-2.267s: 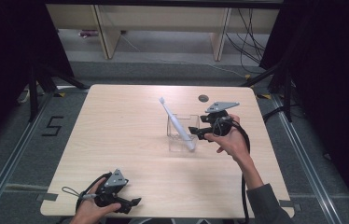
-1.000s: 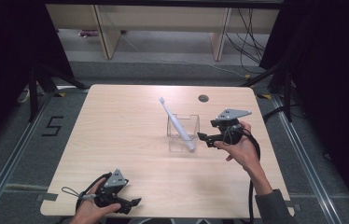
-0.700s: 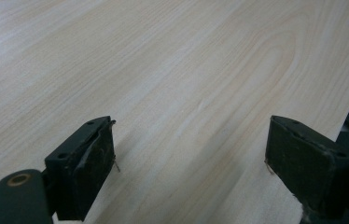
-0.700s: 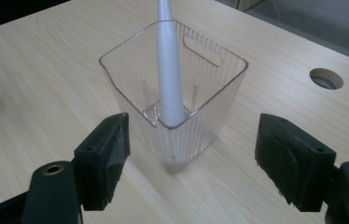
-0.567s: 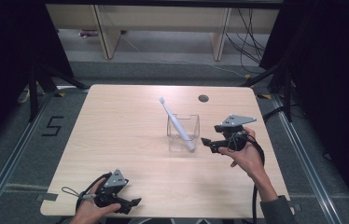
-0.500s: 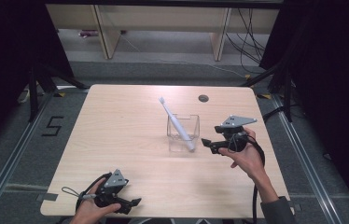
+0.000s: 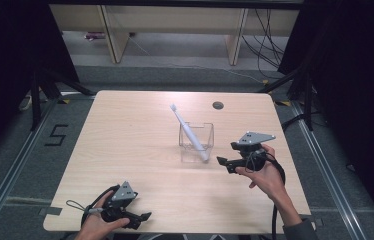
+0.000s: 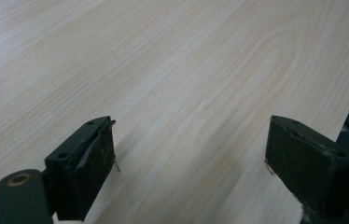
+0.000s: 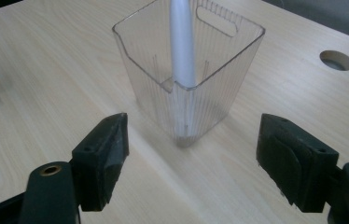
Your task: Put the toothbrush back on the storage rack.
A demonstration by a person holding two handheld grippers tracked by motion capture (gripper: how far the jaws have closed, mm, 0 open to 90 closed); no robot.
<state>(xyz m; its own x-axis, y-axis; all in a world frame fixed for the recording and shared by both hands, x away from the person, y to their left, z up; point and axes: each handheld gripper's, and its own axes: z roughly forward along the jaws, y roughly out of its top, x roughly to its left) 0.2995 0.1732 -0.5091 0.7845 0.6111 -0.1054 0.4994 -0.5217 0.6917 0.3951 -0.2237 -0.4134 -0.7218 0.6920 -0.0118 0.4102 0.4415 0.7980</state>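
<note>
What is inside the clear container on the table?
A white toothbrush stands tilted in the clear container, its lower end in a corner, head leaning out over the rim. Nothing else shows through the ribbed walls.

Left gripper (image 7: 142, 218) sits low at the near left, jaws spread wide; right gripper (image 7: 221, 162) is held at mid right, jaws wide apart, seemingly pointing left

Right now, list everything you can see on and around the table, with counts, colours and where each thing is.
Container: one, clear plastic, right of table centre.
Toothbrush: one, white, standing tilted in the container, head toward the far left.
Table: one, light wood, with a round hole near the far edge.
Shelving: pale wood, beyond the table.
Left gripper: black, open, at the near edge.
Right gripper: black, open, empty, just right of the container.
</note>
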